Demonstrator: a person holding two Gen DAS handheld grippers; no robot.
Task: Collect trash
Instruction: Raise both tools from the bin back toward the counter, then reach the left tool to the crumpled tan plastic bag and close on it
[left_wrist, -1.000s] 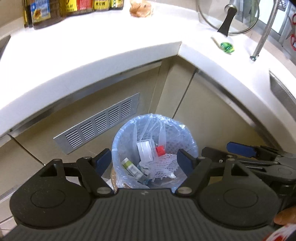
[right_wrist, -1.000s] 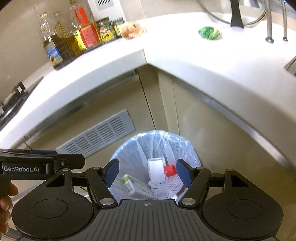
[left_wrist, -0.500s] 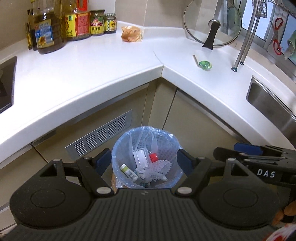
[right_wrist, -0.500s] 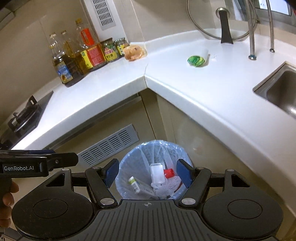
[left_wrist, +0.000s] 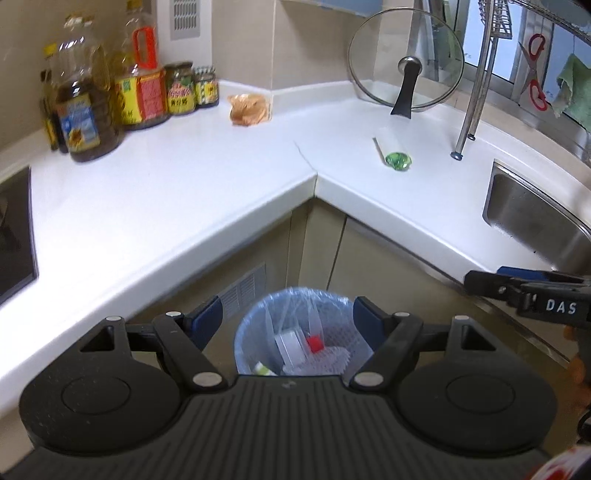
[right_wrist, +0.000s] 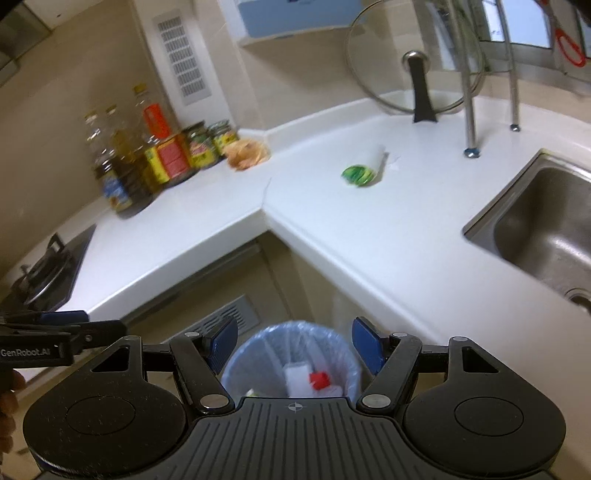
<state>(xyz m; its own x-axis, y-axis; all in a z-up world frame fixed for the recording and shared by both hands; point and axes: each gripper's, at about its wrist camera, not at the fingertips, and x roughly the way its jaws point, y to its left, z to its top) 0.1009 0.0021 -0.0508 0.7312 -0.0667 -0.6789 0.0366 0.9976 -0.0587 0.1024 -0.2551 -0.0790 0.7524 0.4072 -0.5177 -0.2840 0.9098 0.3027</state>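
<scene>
Both grippers, left gripper (left_wrist: 288, 319) and right gripper (right_wrist: 290, 347), spread and empty, have lifted off bin (left_wrist: 301, 332) at lower centre; green wrapper (left_wrist: 398, 161) upper right likely next.

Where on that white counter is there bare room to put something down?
The widest bare stretch of the counter lies between the oil bottles and the corner seam. Another runs between the green-ended wrapper and the sink. The back wall is crowded with jars and a glass lid.
</scene>
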